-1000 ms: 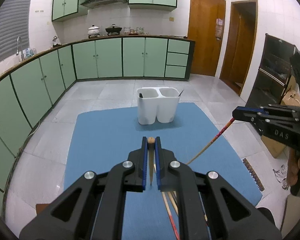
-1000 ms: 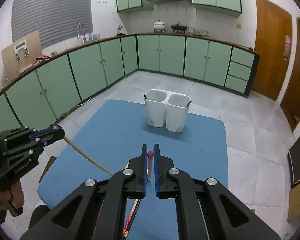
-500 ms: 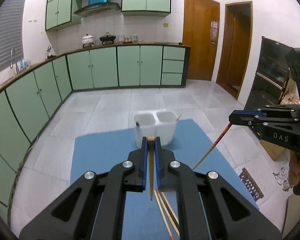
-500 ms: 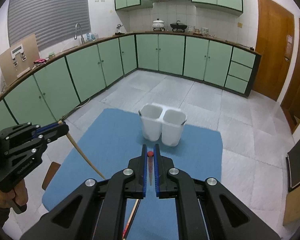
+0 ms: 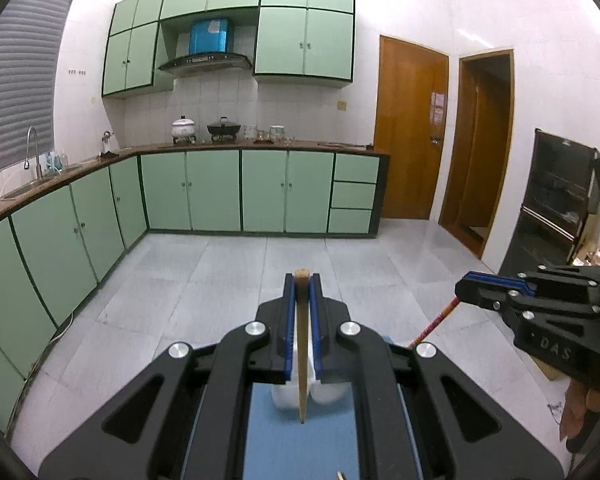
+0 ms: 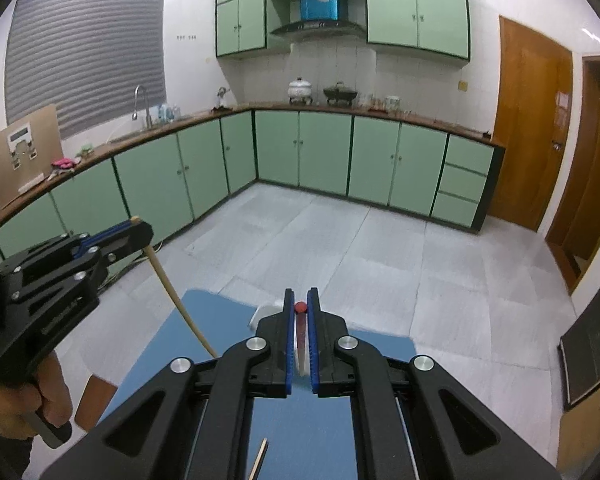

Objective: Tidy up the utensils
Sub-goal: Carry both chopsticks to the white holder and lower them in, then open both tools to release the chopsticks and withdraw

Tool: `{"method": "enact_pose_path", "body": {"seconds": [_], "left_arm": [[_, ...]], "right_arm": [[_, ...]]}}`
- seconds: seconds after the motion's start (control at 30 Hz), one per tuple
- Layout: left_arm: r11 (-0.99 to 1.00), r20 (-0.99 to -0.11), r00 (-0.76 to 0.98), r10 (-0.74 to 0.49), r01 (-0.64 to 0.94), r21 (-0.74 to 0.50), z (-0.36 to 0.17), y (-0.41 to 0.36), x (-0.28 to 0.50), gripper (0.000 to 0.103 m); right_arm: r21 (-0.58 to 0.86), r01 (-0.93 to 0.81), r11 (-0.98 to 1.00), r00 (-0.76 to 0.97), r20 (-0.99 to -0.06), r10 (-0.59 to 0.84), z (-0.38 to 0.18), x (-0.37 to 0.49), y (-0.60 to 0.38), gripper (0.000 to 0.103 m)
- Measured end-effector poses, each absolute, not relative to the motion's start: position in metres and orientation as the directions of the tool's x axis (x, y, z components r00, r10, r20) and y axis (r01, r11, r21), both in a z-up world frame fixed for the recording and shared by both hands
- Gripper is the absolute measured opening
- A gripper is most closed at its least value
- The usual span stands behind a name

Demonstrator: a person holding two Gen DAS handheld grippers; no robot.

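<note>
Both claws clamped: left gripper (image 5: 301, 280) on wooden chopstick (image 5: 302, 344), right gripper (image 6: 301, 298) on red-tipped chopstick (image 6: 299, 307); white holder (image 5: 284, 400) below, ahead.

Mint-green base cabinets (image 5: 214, 192) run along two walls under a brown countertop (image 6: 380, 114), with a white pot (image 5: 183, 127) and black pot (image 5: 223, 127) beneath the range hood (image 5: 204, 65). A faucet (image 6: 140, 105) stands below the grey blind (image 6: 86, 48); two wooden doors (image 5: 410, 132) stand at right.
</note>
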State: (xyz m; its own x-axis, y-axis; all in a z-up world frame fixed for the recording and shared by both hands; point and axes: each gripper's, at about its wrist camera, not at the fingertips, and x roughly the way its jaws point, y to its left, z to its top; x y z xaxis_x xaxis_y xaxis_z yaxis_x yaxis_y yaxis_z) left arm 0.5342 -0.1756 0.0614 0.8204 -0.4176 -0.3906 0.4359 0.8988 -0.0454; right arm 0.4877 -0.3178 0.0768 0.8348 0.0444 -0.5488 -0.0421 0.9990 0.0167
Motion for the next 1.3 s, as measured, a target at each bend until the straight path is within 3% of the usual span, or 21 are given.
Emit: {"method": "enact_pose_path", "body": {"seconds": [0.33,0.6,0.63,0.7,0.77,1.07,1.3], "left_arm": [[0.916,-0.378,0.842,-0.385,0.4,-0.042,0.026,-0.209,0.618,0.006],[0.916,-0.458,0.81,-0.367,0.399,-0.029,-0.046,-0.213,0.634,0.007],[0.917,-0.461,0.809,-0.365,0.399,-0.025,-0.049,-0.211,0.634,0.008],[0.915,-0.471,0.803,-0.365,0.403,-0.021,-0.054,-0.207,0.631,0.018],[0.914,-0.465,0.808,-0.362,0.405,-0.009,-0.051,-0.201,0.621,0.028],[0.917,-0.383,0.851,-0.36,0.399,0.025,-0.02,-0.138,0.529,0.044],[0.914,-0.387,0.851,-0.355,0.403,0.046,-0.059,-0.089,0.414,0.053]], "right_arm": [[-0.005,-0.03,1.0,0.827,-0.562,0.022,0.032,0.566,-0.332,0.006],[0.028,-0.03,0.999,0.776,-0.629,0.041,-0.034,0.595,-0.344,0.006],[0.036,-0.031,0.999,0.771,-0.635,0.047,-0.04,0.594,-0.344,0.007],[0.044,-0.025,0.999,0.771,-0.635,0.047,-0.044,0.59,-0.346,0.017],[0.045,-0.017,0.999,0.779,-0.626,0.042,-0.043,0.581,-0.347,0.021],[0.095,-0.005,0.996,0.837,-0.545,0.056,-0.028,0.476,-0.363,0.023],[0.1,-0.031,0.994,0.851,-0.52,0.079,-0.083,0.341,-0.337,0.027]]}}
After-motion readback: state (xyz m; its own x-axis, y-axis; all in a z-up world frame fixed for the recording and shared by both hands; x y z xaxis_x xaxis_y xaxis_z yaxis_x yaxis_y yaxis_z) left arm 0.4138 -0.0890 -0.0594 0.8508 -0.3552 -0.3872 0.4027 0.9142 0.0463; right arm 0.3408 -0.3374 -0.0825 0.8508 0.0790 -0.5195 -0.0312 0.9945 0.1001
